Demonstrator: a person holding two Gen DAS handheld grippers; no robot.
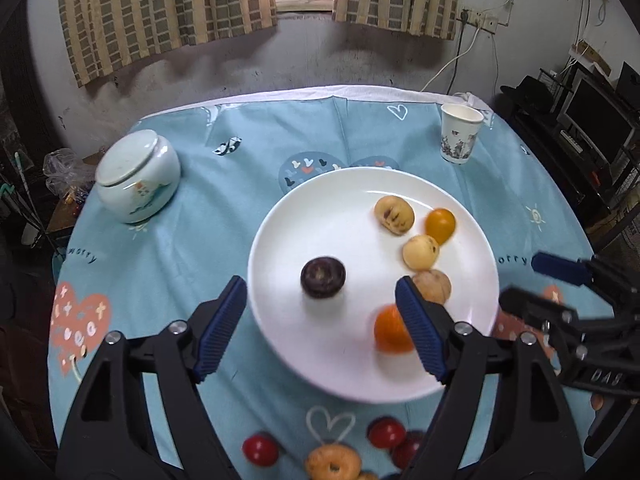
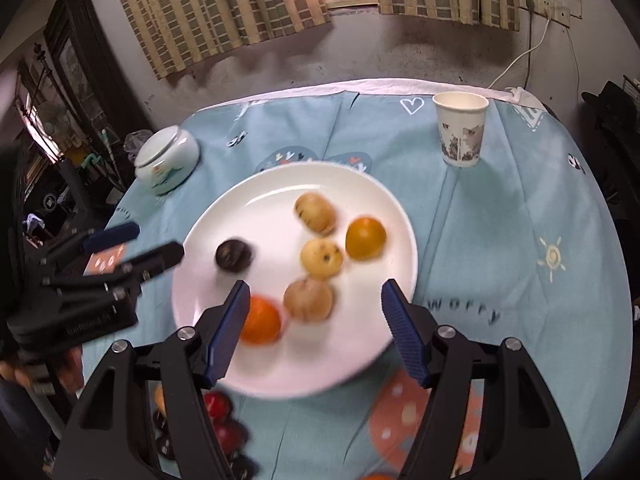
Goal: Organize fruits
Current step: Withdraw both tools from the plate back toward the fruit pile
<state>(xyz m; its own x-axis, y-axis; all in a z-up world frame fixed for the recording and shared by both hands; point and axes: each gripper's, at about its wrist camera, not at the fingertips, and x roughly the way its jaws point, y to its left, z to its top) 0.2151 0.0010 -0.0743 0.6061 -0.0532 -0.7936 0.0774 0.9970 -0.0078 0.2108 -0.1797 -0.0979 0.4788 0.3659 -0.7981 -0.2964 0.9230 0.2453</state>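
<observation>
White china plate (image 1: pixel 280 240) sits in the middle of a bench covered by a pale blue patterned cloth (image 1: pixel 200 260). On the plate lie six fruits: a dark purple one (image 1: pixel 323 277) alone toward the left, a bright orange one (image 1: pixel 390 330) at the near edge, and toward the right a cluster of three tan speckled fruits (image 1: pixel 420 252) with a small yellow-orange one (image 1: pixel 440 225) touching them. Off the plate, at the near edge of the bench, lie several red fruits (image 1: pixel 386 432) and a tan ring-shaped piece (image 1: pixel 333 462), blurred. A lidded ceramic jar (image 1: pixel 136 176) stands at the far left and a paper cup (image 1: pixel 460 133) at the far right. The left claw (image 1: pixel 322 322) hangs above the near side of the plate, its blue pads spread wide with nothing gripped between them. The right claw (image 2: pixel 316 326) hangs likewise over the plate's near right side, pads apart and empty, with the orange fruit partly hidden behind its left pad. Checked curtains (image 1: pixel 160 4) hang behind.
</observation>
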